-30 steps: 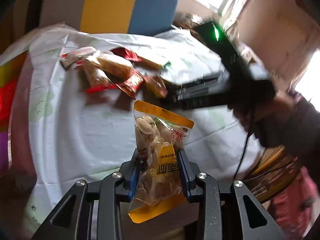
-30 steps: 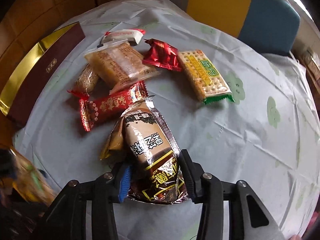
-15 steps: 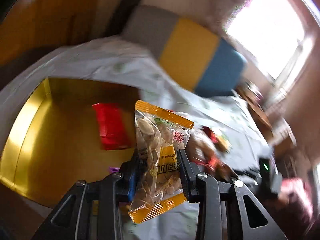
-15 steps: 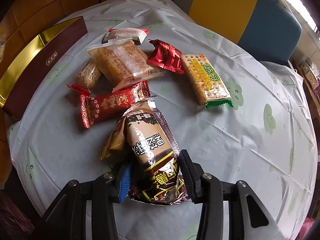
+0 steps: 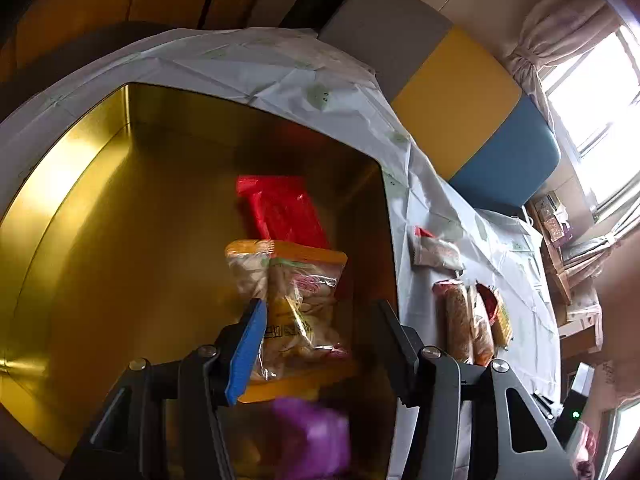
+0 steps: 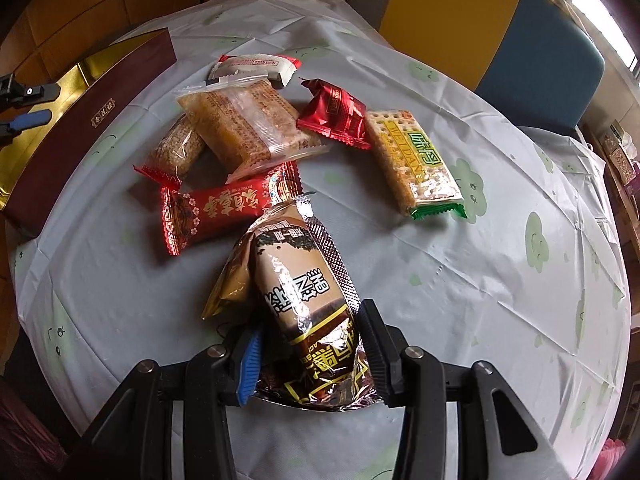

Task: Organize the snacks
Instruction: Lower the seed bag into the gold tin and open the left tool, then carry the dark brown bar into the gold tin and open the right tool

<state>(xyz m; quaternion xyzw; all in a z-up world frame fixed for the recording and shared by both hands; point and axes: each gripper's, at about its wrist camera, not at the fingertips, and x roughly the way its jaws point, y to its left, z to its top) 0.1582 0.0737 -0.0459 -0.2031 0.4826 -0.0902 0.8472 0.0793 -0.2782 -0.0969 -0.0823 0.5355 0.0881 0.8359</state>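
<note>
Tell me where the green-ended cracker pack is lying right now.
In the right wrist view the cracker pack lies flat on the tablecloth, right of the snack pile, its top end beside the dark red foil packet.

Left wrist close above gold box point(image 5: 80, 208); right wrist steeply over tablecloth point(image 6: 500, 280); shared snacks, box.

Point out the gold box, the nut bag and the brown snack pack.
Gold box point(image 5: 120, 240), left wrist view, on its bare gold floor.
Nut bag point(image 5: 294, 300), left wrist view, on the clear middle of the bag.
Brown snack pack point(image 6: 304, 296), right wrist view, on the printed front of the wrapper.
</note>
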